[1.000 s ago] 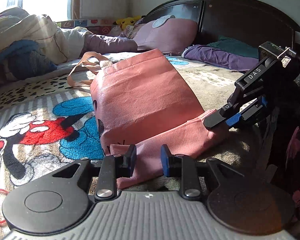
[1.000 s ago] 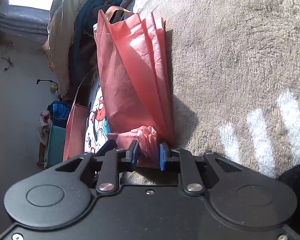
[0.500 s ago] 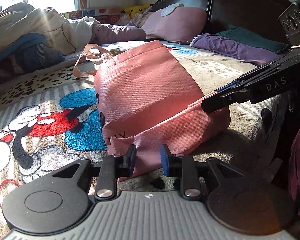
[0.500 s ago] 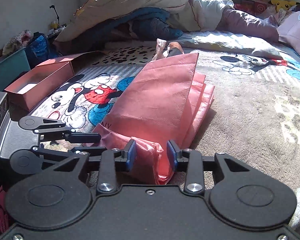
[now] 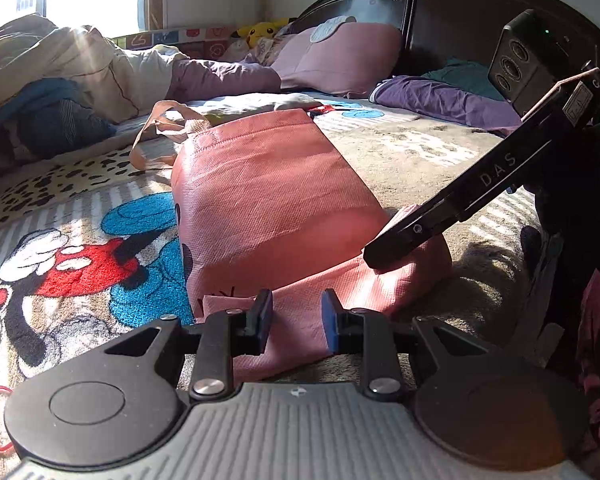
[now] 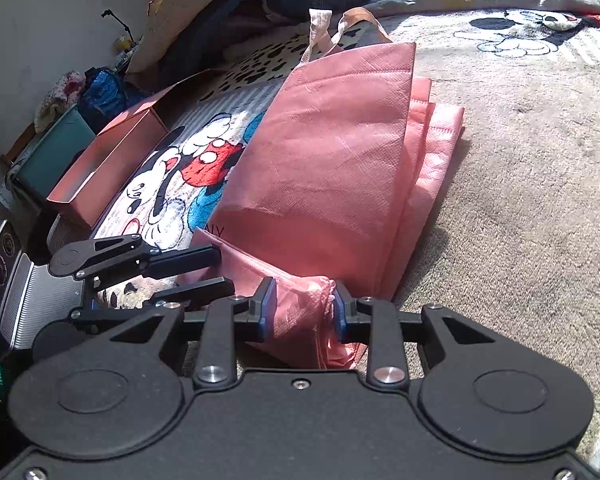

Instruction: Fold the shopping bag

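Left gripper (image 5: 296, 320) nearly closed, bag (image 5: 268, 208) bottom hem pinched. Right gripper (image 6: 299, 309) closing, bunched bottom corner held between pads. Bag laid flat near bed (image 6: 520, 208) edge, handles (image 5: 160, 128) toward far pillows (image 5: 340, 56). Fabric judged light, soft, creasable; best gripped at hem corners.

L gripper (image 5: 296, 320) narrow; R gripper (image 6: 300, 308) jaws closing.

I see the pink non-woven shopping bag (image 6: 332, 152) lying flat on the bed, handles at its far end, bottom edge folded up and bunched.
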Available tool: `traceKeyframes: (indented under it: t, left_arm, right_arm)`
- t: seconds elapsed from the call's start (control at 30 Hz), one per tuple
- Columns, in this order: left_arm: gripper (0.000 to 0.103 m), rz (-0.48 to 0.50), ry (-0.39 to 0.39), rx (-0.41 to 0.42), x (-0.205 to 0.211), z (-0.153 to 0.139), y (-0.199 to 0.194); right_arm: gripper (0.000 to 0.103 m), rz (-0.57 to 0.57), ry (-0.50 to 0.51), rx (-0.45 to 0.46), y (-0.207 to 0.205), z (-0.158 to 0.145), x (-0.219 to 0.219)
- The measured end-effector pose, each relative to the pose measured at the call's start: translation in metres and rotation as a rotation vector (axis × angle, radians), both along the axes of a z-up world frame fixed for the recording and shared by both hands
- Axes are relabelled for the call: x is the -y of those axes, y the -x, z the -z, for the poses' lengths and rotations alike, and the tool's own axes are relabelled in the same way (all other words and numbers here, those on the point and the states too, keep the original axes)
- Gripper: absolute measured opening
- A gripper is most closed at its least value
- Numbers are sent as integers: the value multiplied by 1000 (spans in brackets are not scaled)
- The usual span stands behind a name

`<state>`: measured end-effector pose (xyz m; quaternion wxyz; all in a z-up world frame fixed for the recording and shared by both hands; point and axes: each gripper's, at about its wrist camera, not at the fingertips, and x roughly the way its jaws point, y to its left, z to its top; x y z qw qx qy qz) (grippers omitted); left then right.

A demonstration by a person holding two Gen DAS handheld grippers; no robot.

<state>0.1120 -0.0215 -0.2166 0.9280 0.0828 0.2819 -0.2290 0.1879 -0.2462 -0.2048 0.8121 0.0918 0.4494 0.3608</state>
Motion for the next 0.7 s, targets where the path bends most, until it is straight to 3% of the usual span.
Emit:
traceKeyframes:
  t: [0.1,0.17,0.23,0.27,0.3,0.33,0.37,0.43,0.47,0.53,0.7]
  left_arm:
    - [25,-36,19,-31,1,-1,-2]
    - [25,-50,26,-30,1,0,0]
    - [25,-63,27,-26,2,0,2]
    - [25,-70,33,-26,2,0,2]
    - [25,-78,38,-26,2,0,3]
    - [25,-83,41,-28,2,0,3]
    - [25,-86,42,-28,2,0,4]
    - [25,-96,50,-31,2,-1,4]
    - [25,-99,51,-31,2,-1,5]
    - [25,-106,52,-30,2,0,5]
    - [25,-111,53,-25,0,1,7]
  right_arm:
    - [26,11,19,43,5,-2,-2]
    - [37,27,82,154,15,-9,-4]
    - [49,53,203,345,32,-18,-6]
    - [50,57,252,440,44,-22,-9]
    - [49,50,283,522,57,-26,-13]
    - [41,44,314,603,71,-30,-17]
    - [31,24,320,658,82,-33,-19]
    - [23,-78,320,736,101,-33,-29]
    - [20,-116,339,748,105,-31,-34]
    - [10,-167,358,689,100,-21,-41]
    - [7,-111,287,509,65,-14,-30]
